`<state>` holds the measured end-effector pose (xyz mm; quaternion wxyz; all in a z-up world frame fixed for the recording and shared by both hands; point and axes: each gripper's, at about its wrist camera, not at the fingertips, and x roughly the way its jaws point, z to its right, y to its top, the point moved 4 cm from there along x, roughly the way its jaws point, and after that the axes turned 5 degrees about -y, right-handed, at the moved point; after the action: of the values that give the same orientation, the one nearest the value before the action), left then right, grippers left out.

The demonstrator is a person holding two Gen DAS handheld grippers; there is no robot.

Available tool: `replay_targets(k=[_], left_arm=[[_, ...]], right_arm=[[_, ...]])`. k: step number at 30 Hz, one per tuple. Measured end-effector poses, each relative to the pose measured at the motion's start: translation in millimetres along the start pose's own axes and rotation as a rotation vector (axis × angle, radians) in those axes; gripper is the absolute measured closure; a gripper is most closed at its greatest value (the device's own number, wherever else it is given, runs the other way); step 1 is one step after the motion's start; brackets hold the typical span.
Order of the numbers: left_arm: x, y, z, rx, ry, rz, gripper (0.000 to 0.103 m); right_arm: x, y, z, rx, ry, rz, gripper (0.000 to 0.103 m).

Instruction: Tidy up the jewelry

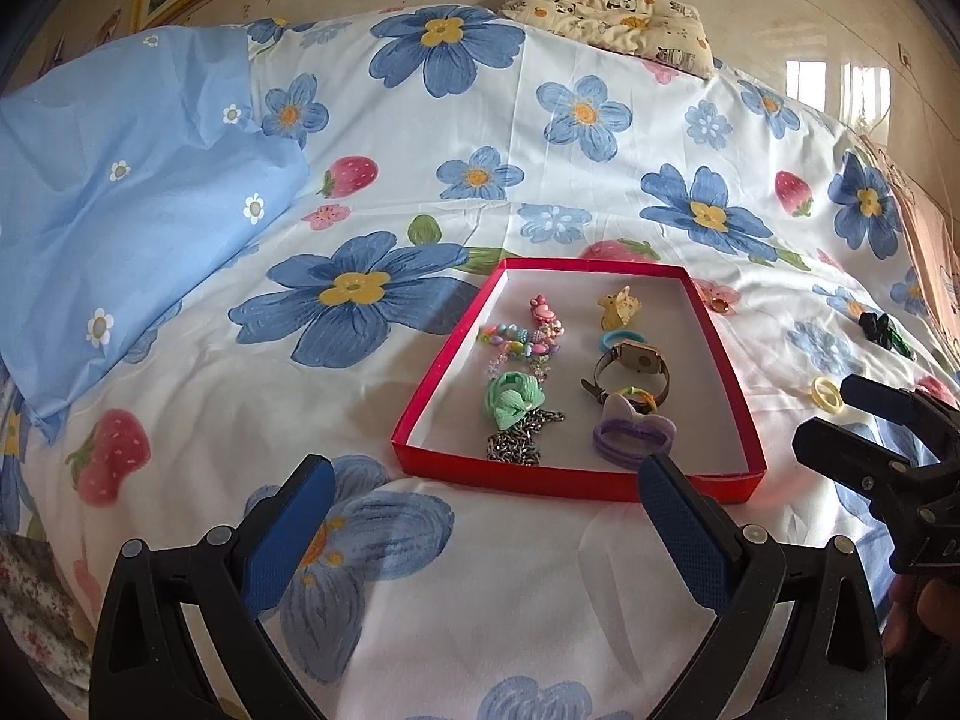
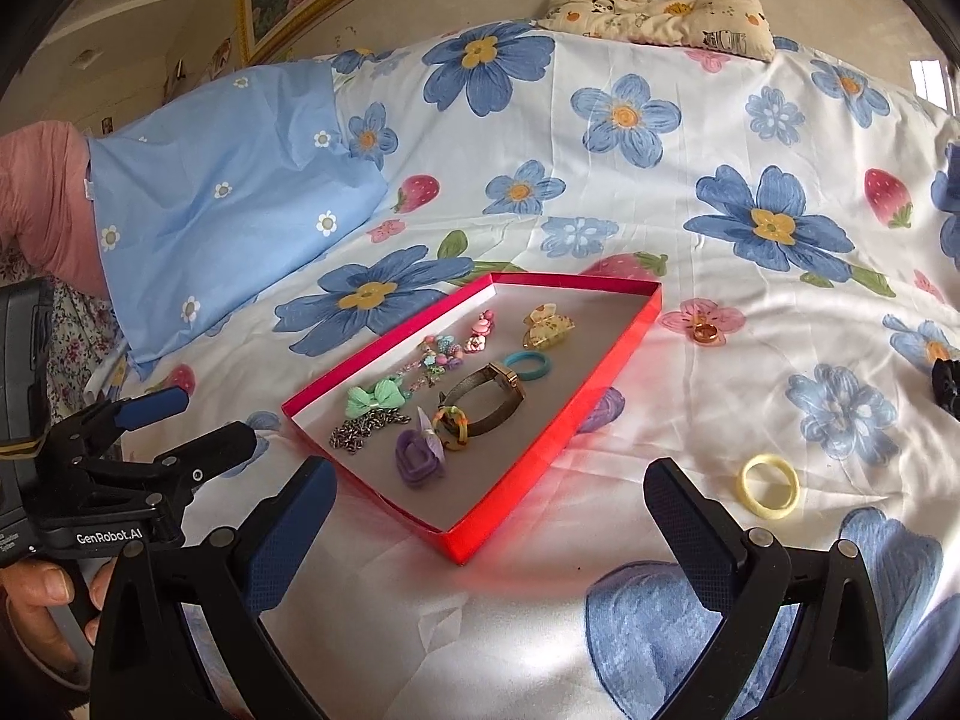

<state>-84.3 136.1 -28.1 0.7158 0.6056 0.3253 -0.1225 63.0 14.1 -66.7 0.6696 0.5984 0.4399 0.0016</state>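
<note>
A red tray (image 1: 414, 427) (image 2: 606, 384) lies on the flowered bed sheet. It holds a watch (image 1: 630, 360) (image 2: 480, 390), a chain (image 1: 522, 438) (image 2: 366, 429), a green bow (image 1: 513, 399) (image 2: 375, 396), beads (image 1: 528, 336), a yellow claw clip (image 1: 618, 306) (image 2: 546, 324), a blue hair tie (image 2: 528, 365) and a purple scrunchie (image 1: 633, 435) (image 2: 417, 456). Outside the tray lie a yellow hair tie (image 2: 771, 485) (image 1: 827, 396), a gold ring (image 2: 705, 333) (image 1: 720, 306) and a black item (image 2: 947, 384) (image 1: 882, 327). My left gripper (image 1: 486, 486) (image 2: 198, 423) is open in front of the tray. My right gripper (image 2: 489, 492) (image 1: 831, 414) is open, left of the yellow hair tie.
A light blue pillow (image 1: 120, 192) (image 2: 228, 204) lies at the left. A small panda-print pillow (image 1: 618, 12) (image 2: 660, 6) sits at the far edge by the wall. A cardboard box (image 1: 924, 240) stands at the right of the bed.
</note>
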Motion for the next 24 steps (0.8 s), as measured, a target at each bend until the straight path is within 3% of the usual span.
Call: replay_targets(k=[24], left_arm=[[4.8, -0.2, 7.4, 0.029, 0.022, -0.030, 0.001]], right_arm=[[5.6, -7.2, 8.3, 0.022, -0.005, -0.021, 0.000]])
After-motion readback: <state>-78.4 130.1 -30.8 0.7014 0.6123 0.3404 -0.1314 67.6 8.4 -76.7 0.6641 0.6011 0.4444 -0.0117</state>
